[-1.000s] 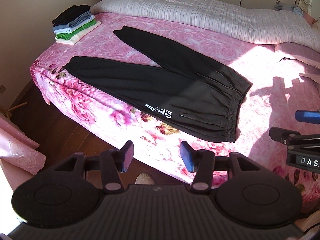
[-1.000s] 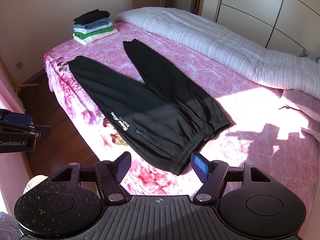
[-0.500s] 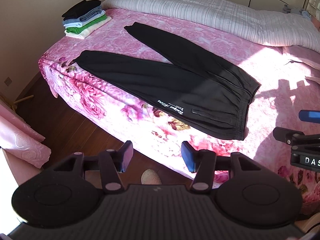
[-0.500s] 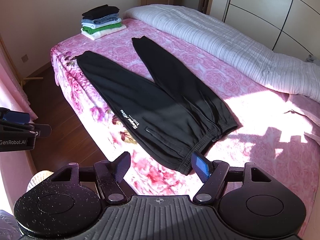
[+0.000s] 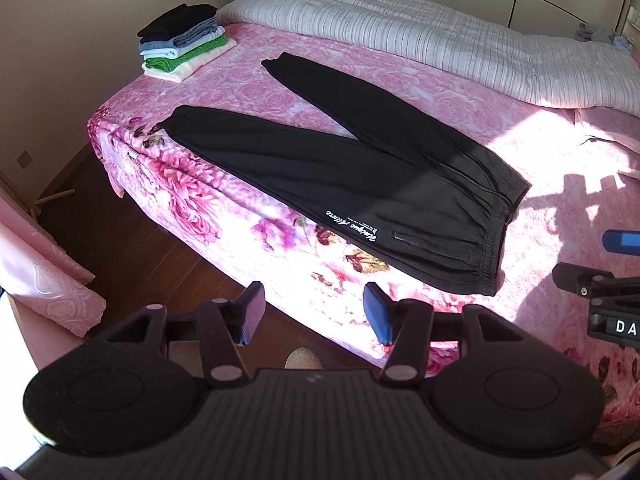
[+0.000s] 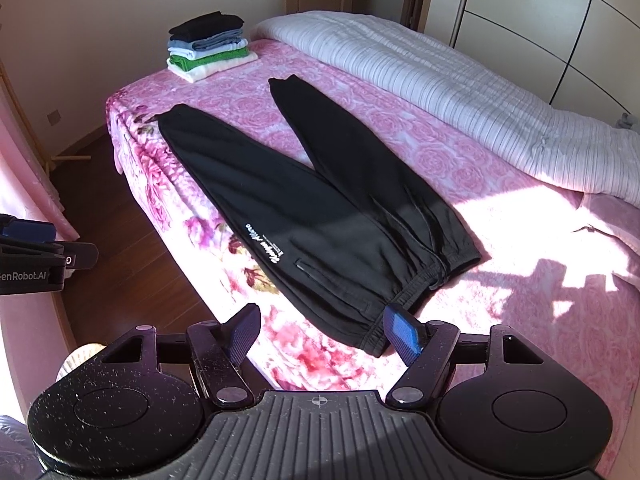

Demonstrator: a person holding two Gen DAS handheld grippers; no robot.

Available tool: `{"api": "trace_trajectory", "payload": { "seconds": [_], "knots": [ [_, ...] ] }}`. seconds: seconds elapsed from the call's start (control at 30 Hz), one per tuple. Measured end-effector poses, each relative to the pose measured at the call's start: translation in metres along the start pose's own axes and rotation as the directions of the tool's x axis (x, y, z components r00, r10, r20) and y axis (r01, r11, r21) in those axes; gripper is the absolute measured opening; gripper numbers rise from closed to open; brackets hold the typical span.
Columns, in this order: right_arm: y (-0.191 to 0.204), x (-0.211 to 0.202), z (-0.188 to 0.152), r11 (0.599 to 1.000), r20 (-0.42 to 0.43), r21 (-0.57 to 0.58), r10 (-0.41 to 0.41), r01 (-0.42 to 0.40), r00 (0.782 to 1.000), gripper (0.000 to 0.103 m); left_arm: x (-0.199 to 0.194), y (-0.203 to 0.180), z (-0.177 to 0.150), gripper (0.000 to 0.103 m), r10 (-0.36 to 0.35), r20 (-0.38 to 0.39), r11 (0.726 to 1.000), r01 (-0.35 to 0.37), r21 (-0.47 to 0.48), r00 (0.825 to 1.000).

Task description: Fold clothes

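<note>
Black sweatpants (image 5: 360, 184) (image 6: 312, 216) lie flat on the pink floral bed (image 5: 248, 92) (image 6: 500, 320), legs spread in a V toward the far left, waistband toward me. White lettering runs along the near leg. My left gripper (image 5: 314, 312) hangs open above the bed's near edge, short of the pants, holding nothing. My right gripper (image 6: 322, 330) is also open and empty; its right fingertip sits just over the waistband's near corner in the picture. Each gripper shows at the edge of the other's view.
A stack of folded clothes (image 5: 184, 42) (image 6: 210, 46) sits at the bed's far left corner. A striped white quilt (image 5: 420, 36) (image 6: 440, 80) lies along the far side. Dark wood floor (image 5: 132, 240) and a pink curtain (image 5: 36, 272) lie left. Wardrobe doors (image 6: 560, 12) stand behind.
Both views have drifted a little, so the pants and the clothes stack sit slightly further right and lower in frame. Nothing on the bed moved. Both grippers stay open.
</note>
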State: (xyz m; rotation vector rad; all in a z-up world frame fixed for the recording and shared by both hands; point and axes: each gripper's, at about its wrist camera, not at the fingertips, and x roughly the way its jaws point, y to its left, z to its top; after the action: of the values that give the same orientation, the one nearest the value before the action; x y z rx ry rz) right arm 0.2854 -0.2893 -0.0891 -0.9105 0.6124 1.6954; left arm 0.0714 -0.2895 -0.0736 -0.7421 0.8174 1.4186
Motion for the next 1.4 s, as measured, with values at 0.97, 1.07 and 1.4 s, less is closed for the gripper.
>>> {"api": "trace_trajectory", "payload": {
  "seconds": [0.97,1.07,1.4],
  "knots": [
    [-0.018,0.158,0.21,0.86,-0.095,0.442,-0.238,0.255,0.967,0.072,0.199,0.082,0.268,0.051,-0.254,-0.008,0.9,0.239,0.364,0.967],
    [-0.004,0.176,0.246,0.839,-0.099,0.457,-0.284,0.297,0.954,0.072,0.221,0.099,0.304,0.051,-0.305,0.001,0.861,0.275,0.427,0.952],
    [0.015,0.228,0.299,0.77,-0.224,0.478,-0.36,0.424,0.906,0.072,0.286,0.102,0.368,0.051,-0.423,-0.09,0.761,0.407,0.505,0.902]
  ]
}}
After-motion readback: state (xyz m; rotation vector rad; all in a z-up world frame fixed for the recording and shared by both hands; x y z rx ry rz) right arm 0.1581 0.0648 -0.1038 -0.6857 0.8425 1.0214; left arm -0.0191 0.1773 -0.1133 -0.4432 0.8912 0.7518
